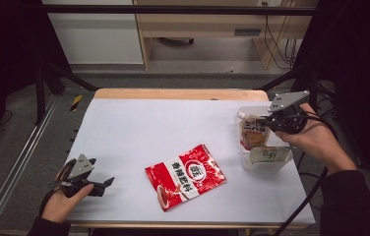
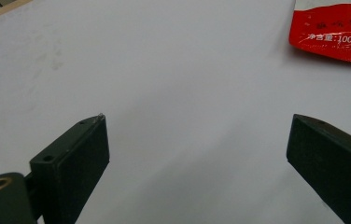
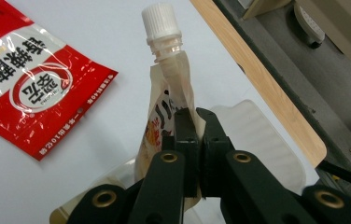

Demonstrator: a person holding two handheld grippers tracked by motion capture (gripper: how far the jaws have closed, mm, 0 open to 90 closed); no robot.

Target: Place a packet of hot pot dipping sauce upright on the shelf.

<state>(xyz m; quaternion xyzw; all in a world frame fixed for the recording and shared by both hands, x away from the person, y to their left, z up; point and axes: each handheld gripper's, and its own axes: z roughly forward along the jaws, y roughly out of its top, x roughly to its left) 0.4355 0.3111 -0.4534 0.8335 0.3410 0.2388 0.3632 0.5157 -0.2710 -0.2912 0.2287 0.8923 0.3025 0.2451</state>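
A red and white sauce packet (image 1: 185, 176) lies flat near the table's front middle; its corner (image 2: 337, 32) appears at the top right of the left gripper view. My right gripper (image 1: 267, 122) is shut on a spouted pouch (image 3: 166, 100) with a white screw cap (image 3: 160, 22), held above a clear plastic container (image 1: 266, 158) at the table's right edge. A pale green packet (image 1: 269, 155) lies in that container. My left gripper (image 1: 108, 183) rests low at the front left, open, with nothing between its fingers (image 2: 73, 161).
The white tabletop (image 1: 138, 128) has a wooden far edge (image 1: 178, 93). Black frame bars (image 1: 45, 83) stand at both sides, and cables (image 1: 301, 206) trail off the right edge. A metal rail (image 1: 11, 167) runs along the left floor.
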